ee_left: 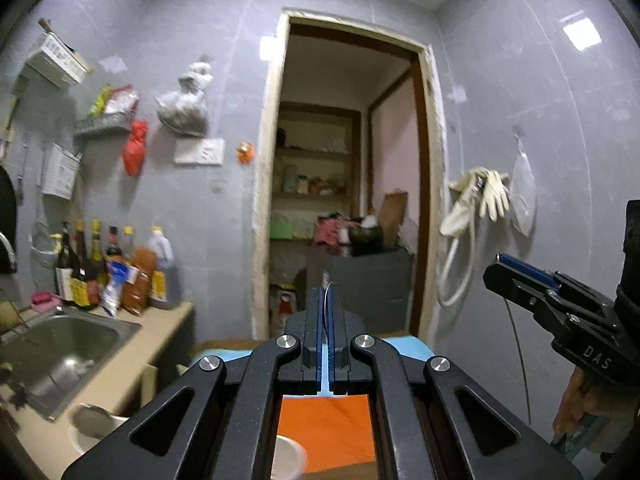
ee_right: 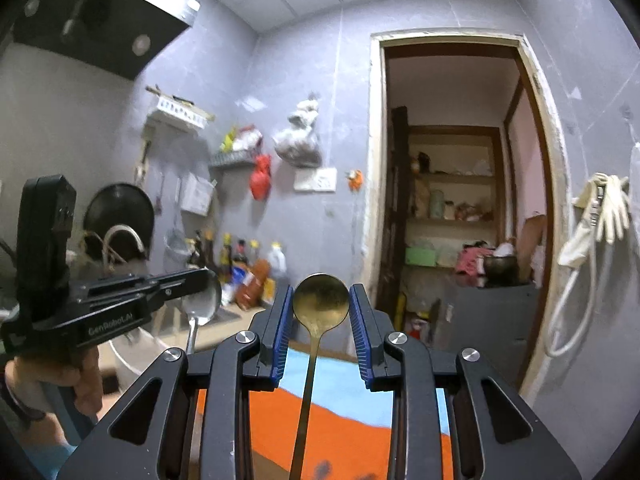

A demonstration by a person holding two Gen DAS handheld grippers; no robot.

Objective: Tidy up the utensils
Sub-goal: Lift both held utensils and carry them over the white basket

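My left gripper (ee_left: pixel 327 292) is shut on a silver spoon (ee_left: pixel 327 300), seen edge-on between the blue pads. In the right wrist view the same gripper (ee_right: pixel 200 284) holds that silver spoon (ee_right: pixel 200 304) by its bowl, handle hanging down. My right gripper (ee_right: pixel 321 300) has its jaws around the bowl of a gold spoon (ee_right: pixel 320 300), the handle running down toward the camera; a small gap shows on each side of the bowl. In the left wrist view the right gripper (ee_left: pixel 500 268) shows at the right edge, with the thin gold spoon handle (ee_left: pixel 520 352) hanging below it.
An orange and light blue cloth (ee_right: pixel 340 420) lies below both grippers. A white cup (ee_left: pixel 288 456) sits under the left gripper. A steel sink (ee_left: pixel 60 348) and sauce bottles (ee_left: pixel 112 272) are at the left. An open doorway (ee_left: pixel 348 184) is ahead. Gloves (ee_left: pixel 480 196) hang on the right wall.
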